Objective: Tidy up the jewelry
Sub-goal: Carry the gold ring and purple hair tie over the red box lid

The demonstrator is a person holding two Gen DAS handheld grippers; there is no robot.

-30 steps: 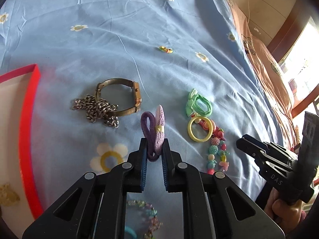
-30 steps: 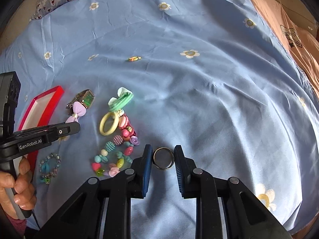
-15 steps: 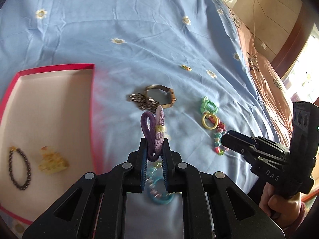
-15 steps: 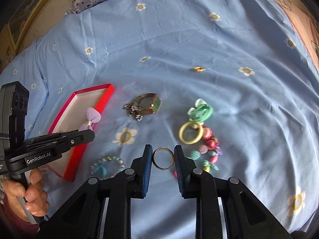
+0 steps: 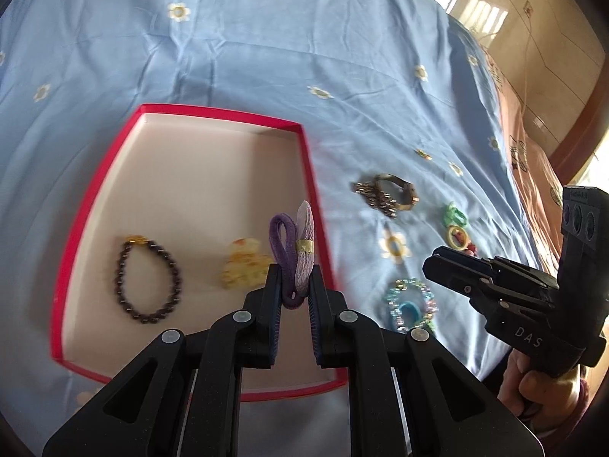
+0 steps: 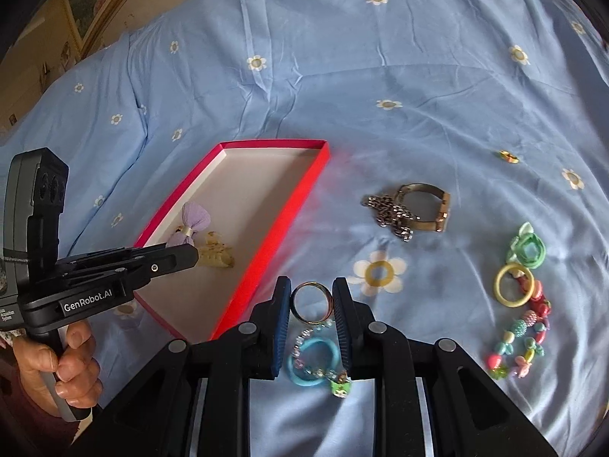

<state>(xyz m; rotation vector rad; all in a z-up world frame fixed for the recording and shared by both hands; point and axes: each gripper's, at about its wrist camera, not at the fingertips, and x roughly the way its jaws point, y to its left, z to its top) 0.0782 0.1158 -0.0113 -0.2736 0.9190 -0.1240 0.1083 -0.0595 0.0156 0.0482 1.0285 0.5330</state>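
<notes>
Left gripper (image 5: 293, 289): clamped narrow on the purple hair tie (image 5: 293, 251), held upright above the near right side of the red tray (image 5: 95, 186).
Right gripper (image 6: 312, 304): pinched on a metal ring (image 6: 312, 302), standing on edge between the pads, over the blue bedsheet (image 6: 380, 57) just right of the tray's near corner.
Red tray: lay on the sheet, pale inside; held a dark bead bracelet (image 5: 148, 282) at the left and a yellowish hair claw (image 5: 243, 268) beside it.
Watch (image 6: 426, 207): rested on the sheet right of the tray, touching a metal chain (image 6: 390, 213).
Blue hair loop with pastel beads (image 6: 316, 358): lay directly under the right gripper's fingers.
Green hair tie (image 6: 527, 245), yellow ring band (image 6: 514, 285) and colourful bead string (image 6: 521, 342): clustered at the far right, touching one another.
Small gold piece (image 6: 508, 157): lay alone, well apart, farther up the sheet.
Hands: one (image 6: 57, 358) gripped the left handle, another (image 5: 540, 388) the right handle.
</notes>
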